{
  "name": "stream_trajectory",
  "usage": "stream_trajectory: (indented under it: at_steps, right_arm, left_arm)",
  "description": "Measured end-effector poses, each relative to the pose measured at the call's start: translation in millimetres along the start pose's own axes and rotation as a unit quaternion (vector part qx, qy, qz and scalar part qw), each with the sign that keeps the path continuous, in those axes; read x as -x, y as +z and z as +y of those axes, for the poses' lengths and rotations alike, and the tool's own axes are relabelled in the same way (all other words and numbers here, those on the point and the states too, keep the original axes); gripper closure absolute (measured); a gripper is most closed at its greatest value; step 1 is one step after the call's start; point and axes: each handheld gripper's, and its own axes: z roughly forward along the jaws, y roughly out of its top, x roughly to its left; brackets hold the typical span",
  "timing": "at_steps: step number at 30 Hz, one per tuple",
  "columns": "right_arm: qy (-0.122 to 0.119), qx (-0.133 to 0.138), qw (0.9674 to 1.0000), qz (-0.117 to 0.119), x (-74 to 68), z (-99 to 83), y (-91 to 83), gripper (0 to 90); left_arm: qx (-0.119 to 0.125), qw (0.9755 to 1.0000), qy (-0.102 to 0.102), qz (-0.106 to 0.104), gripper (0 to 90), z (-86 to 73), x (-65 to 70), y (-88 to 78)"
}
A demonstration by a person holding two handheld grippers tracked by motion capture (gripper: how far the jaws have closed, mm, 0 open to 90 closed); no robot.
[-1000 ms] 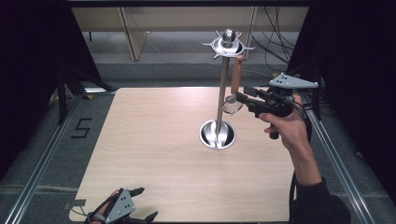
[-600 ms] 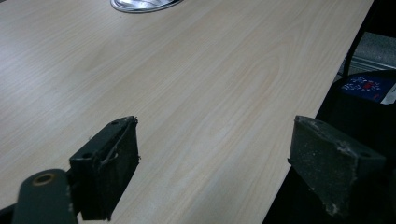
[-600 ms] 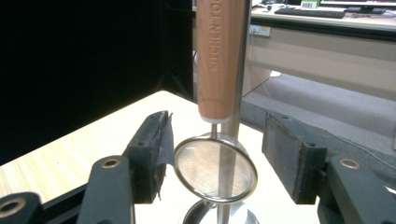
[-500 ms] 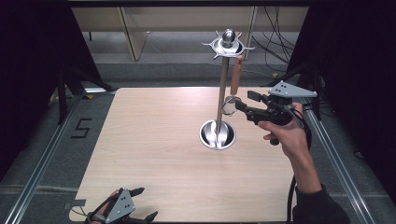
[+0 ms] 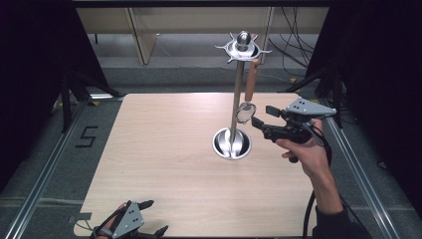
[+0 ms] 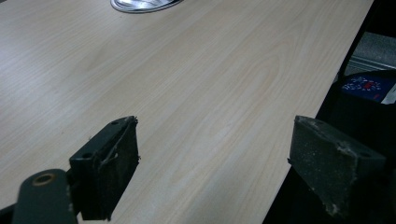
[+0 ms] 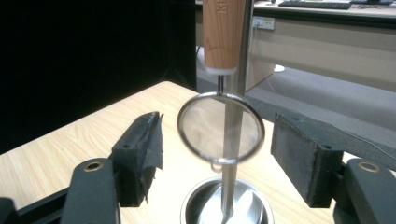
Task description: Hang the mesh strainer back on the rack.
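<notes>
A metal stand point(image 5: 237, 99) with a round base point(image 5: 232, 144) and a ring of hooks at its top rises from the wooden table point(image 5: 164, 149). A small strainer point(image 5: 245, 112) with a wooden handle point(image 5: 251, 79) hangs from one hook beside the pole. My right gripper point(image 5: 263, 116) sits just right of the mesh ring. Its jaws have just been opening and stand wide. In the right gripper view the ring point(image 7: 219, 128) hangs ahead of the gripper point(image 7: 217, 154), and neither pad touches it. My left gripper point(image 5: 155, 217) rests open at the table's near edge, nothing in it point(image 6: 215, 163).
The stand's base point(image 6: 144, 4) lies far ahead of the left gripper across bare wood point(image 6: 187, 70). Metal rails point(image 5: 45, 169) run along both sides of the table. Cables and wooden furniture stand behind it. Dark curtains close both sides.
The right gripper's jaws have spread apart off the strainer's ring and the hand has sunk a little. The strainer stays hanging on its hook. The left gripper has not moved.
</notes>
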Motion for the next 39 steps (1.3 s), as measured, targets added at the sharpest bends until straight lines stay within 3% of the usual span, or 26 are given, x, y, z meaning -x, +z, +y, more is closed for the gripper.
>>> stream_trajectory:
  at_steps: [3,5,12,20,21,29,30,34,39]
  right_arm:
    - [0.002,-0.009,0.9999,0.008,-1.1,-1.8,-1.2,33.3]
    - [-0.001,-0.012,0.9999,0.01,-0.5,-2.9,-0.2,33.0]
    - [-0.006,-0.042,0.9989,0.018,-1.7,-12.6,1.7,29.1]
    - [-0.016,-0.036,0.9992,0.003,-1.3,-18.8,-1.6,28.2]
    - [-0.017,-0.05,0.9985,0.01,-1.0,-19.2,-3.0,28.1]
    - [-0.013,-0.049,0.9986,0.013,-2.5,-27.1,-4.7,28.1]
    - [-0.005,-0.057,0.9982,0.016,-2.5,-28.1,-5.8,28.2]
    - [-0.016,-0.061,0.9979,0.014,0.1,-29.8,-5.8,28.1]
    - [-0.005,-0.068,0.9975,0.02,-2.0,-33.9,-4.1,28.0]
  left_arm:
    - [-0.003,1.0,-0.004,-0.005,15.1,0.2,0.0,-0.8]
    - [-0.008,0.9999,0.006,0.0,15.1,0.5,-1.4,-2.0]
    - [0.001,1.0,-0.002,-0.004,15.1,0.4,0.5,-1.4]
    - [0.003,1.0,0.0,0.001,15.1,0.3,0.4,-1.7]
    - [-0.002,1.0,-0.001,-0.002,15.1,0.6,0.3,-2.3]
    - [0.002,1.0,0.003,0.002,15.1,0.6,0.1,-2.1]
    - [0.001,1.0,0.003,0.001,15.1,0.8,0.0,-2.3]
    - [0.001,1.0,0.002,0.001,15.1,0.8,0.1,-2.3]
    - [0.005,1.0,-0.001,0.0,15.1,0.6,0.5,-2.2]
